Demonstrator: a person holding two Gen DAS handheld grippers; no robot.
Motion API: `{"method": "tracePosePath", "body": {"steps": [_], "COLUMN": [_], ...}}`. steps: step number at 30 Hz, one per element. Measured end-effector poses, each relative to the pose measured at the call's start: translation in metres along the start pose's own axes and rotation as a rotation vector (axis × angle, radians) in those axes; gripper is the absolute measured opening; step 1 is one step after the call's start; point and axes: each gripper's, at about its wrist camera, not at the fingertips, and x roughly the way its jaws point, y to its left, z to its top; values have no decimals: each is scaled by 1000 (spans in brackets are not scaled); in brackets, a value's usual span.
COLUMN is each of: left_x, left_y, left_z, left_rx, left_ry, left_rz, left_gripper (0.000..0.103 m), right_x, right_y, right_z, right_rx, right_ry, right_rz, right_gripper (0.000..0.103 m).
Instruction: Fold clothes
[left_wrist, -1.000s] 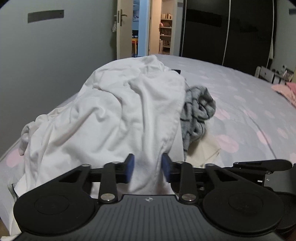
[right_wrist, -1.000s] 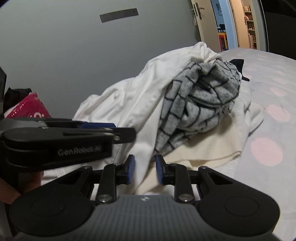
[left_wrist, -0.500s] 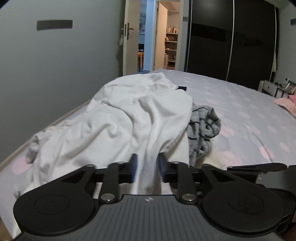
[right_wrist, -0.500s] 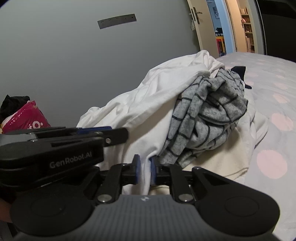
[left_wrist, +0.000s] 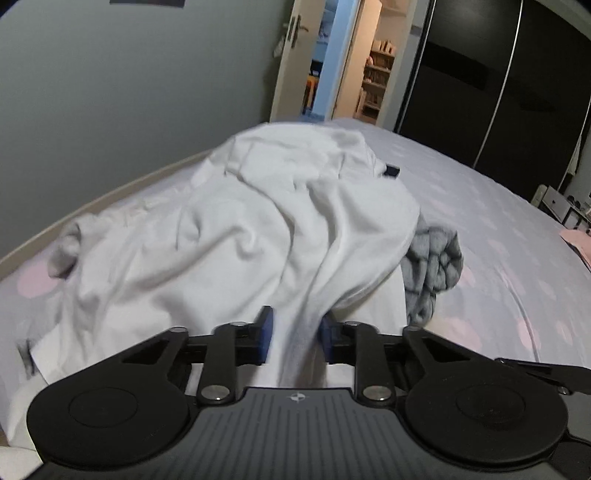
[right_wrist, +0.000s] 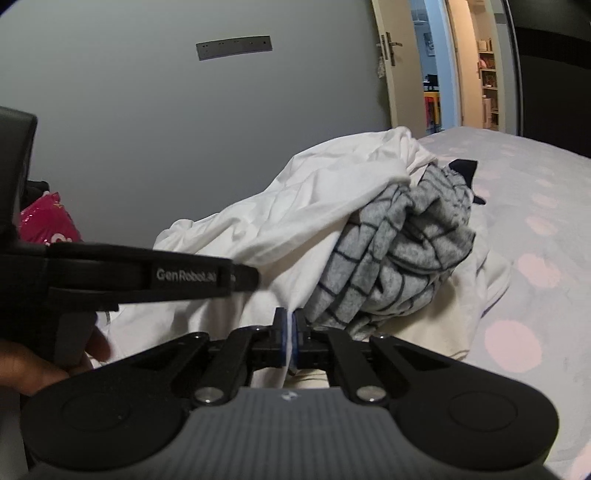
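Observation:
A crumpled white garment (left_wrist: 258, 240) lies heaped on the bed, and a fold of it runs taut into my left gripper (left_wrist: 295, 334), whose blue pads are shut on that thick bunch. In the right wrist view the same white garment (right_wrist: 314, 206) drapes over a grey checked garment (right_wrist: 399, 266). My right gripper (right_wrist: 289, 332) is shut on a thin white edge. The left gripper's body (right_wrist: 147, 277) crosses that view on the left, held by a hand (right_wrist: 37, 365). The grey checked garment (left_wrist: 432, 266) peeks out at the white heap's right side.
The lilac bed cover (left_wrist: 480, 206) with pink dots stretches to the right. A cream cloth (right_wrist: 424, 332) lies under the pile, and a dark item (right_wrist: 465, 170) behind it. A grey wall runs along the left, with a pink bag (right_wrist: 44, 221) beside it. Dark wardrobe doors (left_wrist: 498, 92) stand at the far side.
The right fingers have closed from a clear gap onto the white edge. The left fingers have narrowed on the white fold. Both views have drawn back from the pile, and the white cloth is pulled taut.

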Motion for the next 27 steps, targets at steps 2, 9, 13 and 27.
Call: {"method": "tracePosePath", "body": {"steps": [2, 9, 13, 27], "left_x": [-13, -77, -116, -250], "left_y": [-3, -15, -24, -149], "left_z": [7, 50, 81, 130], "left_rx": [6, 45, 76, 268], "left_ry": [-41, -215, -293, -399], "left_rz": [-1, 13, 15, -345], "left_gripper": [5, 2, 2, 2], "right_x": [-9, -71, -122, -357], "right_y": [2, -7, -31, -140], "right_z": [7, 43, 71, 129], "right_rx": [-5, -33, -31, 88], "right_ry": [-23, -180, -272, -514], "right_rz": [-43, -227, -348, -849], "right_gripper": [2, 2, 2, 2]}}
